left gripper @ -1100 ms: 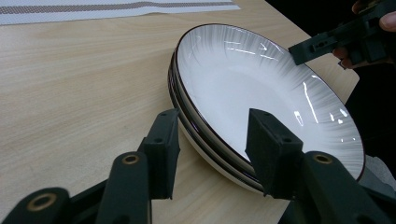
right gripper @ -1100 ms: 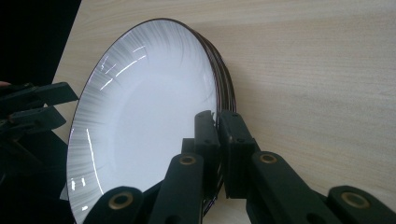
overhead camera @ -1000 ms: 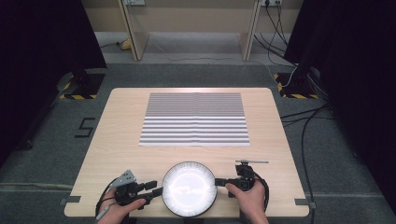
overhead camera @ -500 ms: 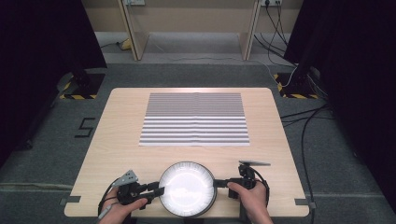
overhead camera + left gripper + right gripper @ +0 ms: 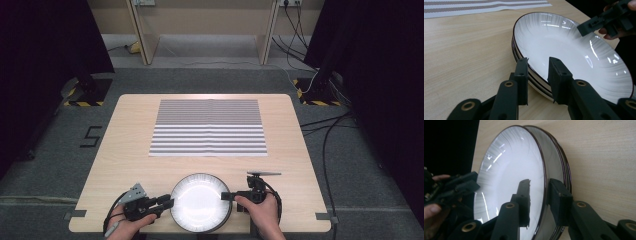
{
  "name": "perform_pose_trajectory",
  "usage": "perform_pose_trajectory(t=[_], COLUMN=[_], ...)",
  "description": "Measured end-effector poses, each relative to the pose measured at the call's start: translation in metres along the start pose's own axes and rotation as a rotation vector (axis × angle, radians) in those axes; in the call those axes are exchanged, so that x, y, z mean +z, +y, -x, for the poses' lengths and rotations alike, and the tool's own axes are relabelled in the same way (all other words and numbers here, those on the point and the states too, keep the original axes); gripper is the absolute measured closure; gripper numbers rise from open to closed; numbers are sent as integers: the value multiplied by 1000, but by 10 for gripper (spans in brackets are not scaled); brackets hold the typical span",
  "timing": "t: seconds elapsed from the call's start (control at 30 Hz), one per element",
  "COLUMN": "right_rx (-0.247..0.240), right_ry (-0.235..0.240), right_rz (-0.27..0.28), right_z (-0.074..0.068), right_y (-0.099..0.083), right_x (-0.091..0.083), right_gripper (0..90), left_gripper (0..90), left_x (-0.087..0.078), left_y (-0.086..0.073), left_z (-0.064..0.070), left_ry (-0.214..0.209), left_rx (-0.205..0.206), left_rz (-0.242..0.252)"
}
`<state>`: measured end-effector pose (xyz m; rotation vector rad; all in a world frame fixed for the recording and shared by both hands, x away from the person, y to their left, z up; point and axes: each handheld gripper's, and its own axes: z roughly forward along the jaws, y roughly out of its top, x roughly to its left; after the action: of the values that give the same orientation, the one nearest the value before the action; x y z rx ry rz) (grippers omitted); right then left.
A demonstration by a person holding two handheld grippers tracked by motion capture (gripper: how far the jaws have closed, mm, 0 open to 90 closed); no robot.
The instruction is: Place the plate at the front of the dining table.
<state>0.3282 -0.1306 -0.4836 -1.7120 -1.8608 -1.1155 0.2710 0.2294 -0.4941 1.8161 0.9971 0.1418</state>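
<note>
A stack of white plates (image 5: 201, 202) with dark rims sits near the table's front edge. My left gripper (image 5: 167, 202) is at the stack's left side and my right gripper (image 5: 225, 196) at its right side. In the left gripper view, the open left gripper (image 5: 537, 61) straddles the top plate's (image 5: 574, 50) rim, and the right gripper (image 5: 594, 23) reaches over the far rim. In the right gripper view, the open right gripper (image 5: 540, 181) has one jaw inside the top plate (image 5: 509, 175) and one outside its rim. The left gripper (image 5: 461, 185) shows across the plate.
A grey-and-white striped mat (image 5: 208, 127) lies flat on the far half of the wooden table (image 5: 130, 150). Bare wood separates the mat from the plates. Cables run along the floor to the right of the table (image 5: 325, 150).
Both hands dipped slightly toward the front edge and came back. The right gripper has edged left, farther over the plate rim. The stack has hardly moved.
</note>
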Motion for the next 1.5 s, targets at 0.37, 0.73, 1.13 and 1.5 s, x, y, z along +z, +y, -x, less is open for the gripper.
perform_pose_trajectory(t=[0.37,0.73,1.13,1.5], right_rx=[78,100,124,126], right_ry=[56,107,148,165], right_rz=[48,57,97,128], right_z=[13,19,23,20], right_y=[0,0,2,8], right_x=[1,2,-10,-17], right_gripper=[811,797,784,781], left_gripper=[665,427,376,374], left_x=[2,-19,-27,-29], left_y=[-1,6,7,1], left_z=[-3,-15,-23,-29], left_ry=[-9,49,80,102], left_rx=[-20,-67,-82,-104], left_rz=[16,131,155,164])
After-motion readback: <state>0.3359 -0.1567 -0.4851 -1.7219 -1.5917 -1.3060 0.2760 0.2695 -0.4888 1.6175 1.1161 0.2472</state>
